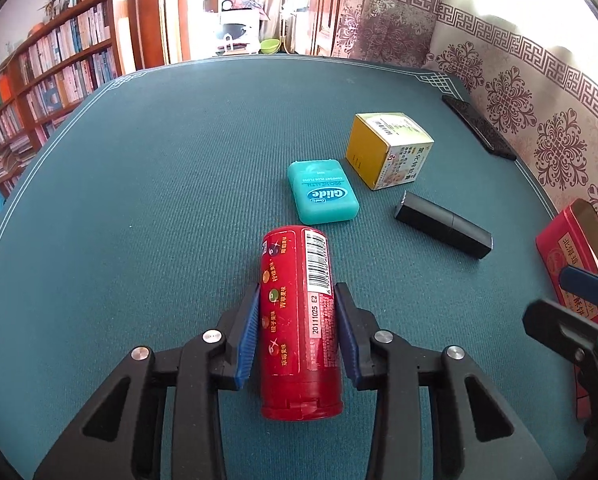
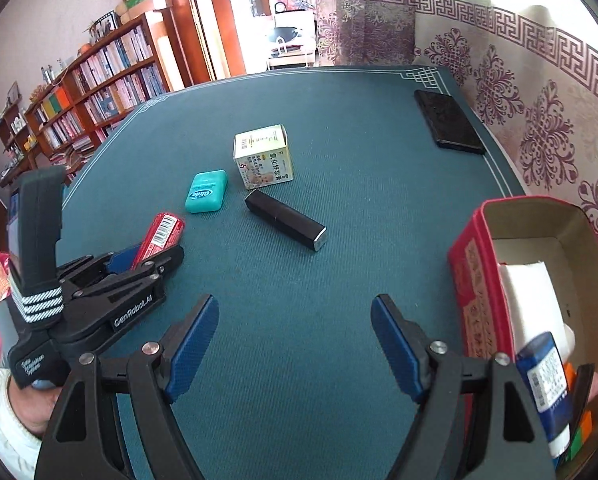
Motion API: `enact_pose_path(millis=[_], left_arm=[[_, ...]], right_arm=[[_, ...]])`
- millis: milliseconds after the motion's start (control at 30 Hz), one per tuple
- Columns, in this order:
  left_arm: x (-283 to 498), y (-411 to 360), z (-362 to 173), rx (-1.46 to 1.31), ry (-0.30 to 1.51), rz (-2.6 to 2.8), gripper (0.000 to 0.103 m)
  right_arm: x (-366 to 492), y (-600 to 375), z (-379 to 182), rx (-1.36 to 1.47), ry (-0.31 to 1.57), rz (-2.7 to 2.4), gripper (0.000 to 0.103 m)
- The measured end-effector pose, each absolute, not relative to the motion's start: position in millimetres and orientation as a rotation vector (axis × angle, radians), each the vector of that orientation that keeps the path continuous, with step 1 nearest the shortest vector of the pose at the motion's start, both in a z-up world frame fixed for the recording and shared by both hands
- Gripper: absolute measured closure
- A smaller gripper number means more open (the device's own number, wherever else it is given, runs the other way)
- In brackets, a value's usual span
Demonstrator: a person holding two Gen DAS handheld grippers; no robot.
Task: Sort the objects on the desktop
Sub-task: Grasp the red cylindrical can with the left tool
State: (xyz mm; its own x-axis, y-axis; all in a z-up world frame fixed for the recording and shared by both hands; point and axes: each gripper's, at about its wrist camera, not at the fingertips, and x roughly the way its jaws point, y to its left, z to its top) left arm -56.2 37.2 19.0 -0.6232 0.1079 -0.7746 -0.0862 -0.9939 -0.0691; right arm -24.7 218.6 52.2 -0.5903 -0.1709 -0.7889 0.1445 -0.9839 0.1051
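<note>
A red cylindrical container [image 1: 299, 320] with a barcode lies on the teal table mat, and my left gripper [image 1: 299, 328] is shut on it, blue pads pressed to both sides. From the right wrist view the same red container [image 2: 161, 234] shows in the left gripper [image 2: 139, 256] at the left. My right gripper [image 2: 295, 340] stands open over bare mat, nothing between its fingers. Beyond lie a teal floss case [image 1: 322, 191] [image 2: 206, 191], a yellow-and-white medicine box [image 1: 389, 148] [image 2: 264, 156] and a black rectangular tube [image 1: 443, 224] [image 2: 285, 220].
A red cardboard box [image 2: 479, 288] stands open at the right, holding a white packet, a blue-labelled bottle and other small items; its side [image 1: 567, 264] shows in the left wrist view. A black phone [image 2: 447, 122] [image 1: 479, 126] lies near the far right mat edge by the patterned wall. Bookshelves stand at the left.
</note>
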Motion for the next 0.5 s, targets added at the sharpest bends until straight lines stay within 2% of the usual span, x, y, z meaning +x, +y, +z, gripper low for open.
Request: enact_pose_path(millis=[500], left_arm=[[-55, 37, 19, -1.303, -0.042, 2.742, 0.065]], right_arm=[[-93, 184, 28, 1.359, 0.169, -2.672, 0.038]])
